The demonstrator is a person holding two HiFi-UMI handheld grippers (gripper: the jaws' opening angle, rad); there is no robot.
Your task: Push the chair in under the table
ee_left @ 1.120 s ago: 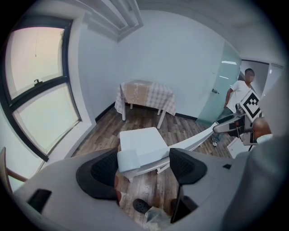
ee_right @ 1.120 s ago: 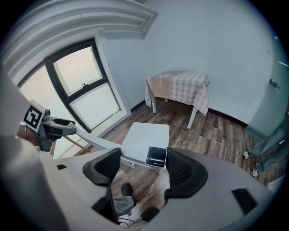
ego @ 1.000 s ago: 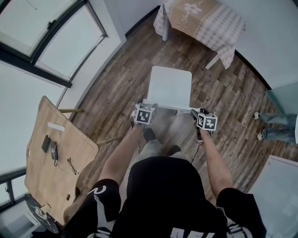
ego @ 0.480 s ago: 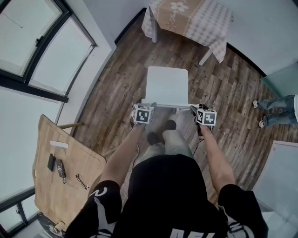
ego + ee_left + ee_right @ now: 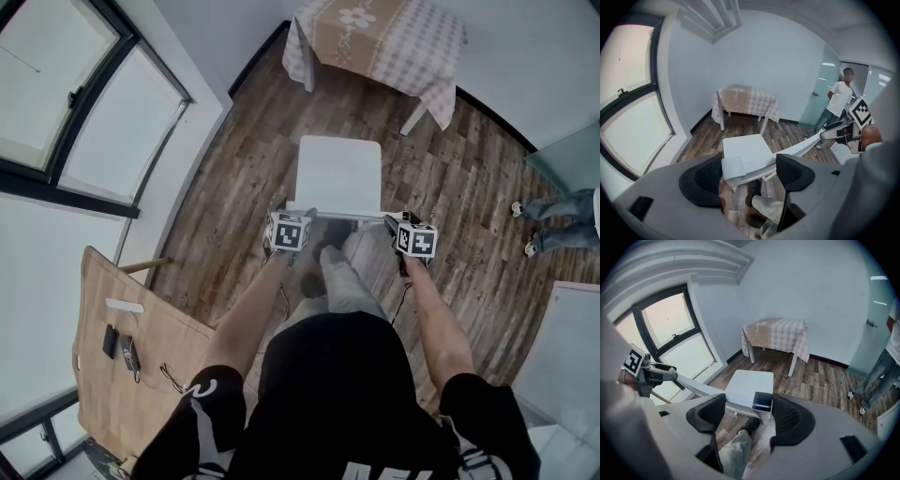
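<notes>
Two pairs of tongs meet the white chair with the flat square seat at its back rail, in the middle of the head view. The left tongs stand at the rail's left end, the right tongs at its right end, each with its marker cube turned up toward the camera. In the left gripper view the jaws stand wide apart, and the rail's blunt end lies in the gap just beside the left dark ribbed pad; the rail runs off to the upper right past the other pad. In the right gripper view the jaws are equally wide (nothing is clamped), with the rail's square hollow end just beside the right-hand pad.

The chair is on the brown wood-plank floor, its seat turned toward the small bench draped in a beige-and-white checked cloth at the top of the frame. Chair and bench are well apart, with bare planks between. The person's dark shoe and grey trouser leg sit just behind the rail, between the two tongs. Dark-framed windows fill the upper left; a second bench with a pale wooden top and small dark items lies at the lower left
</notes>
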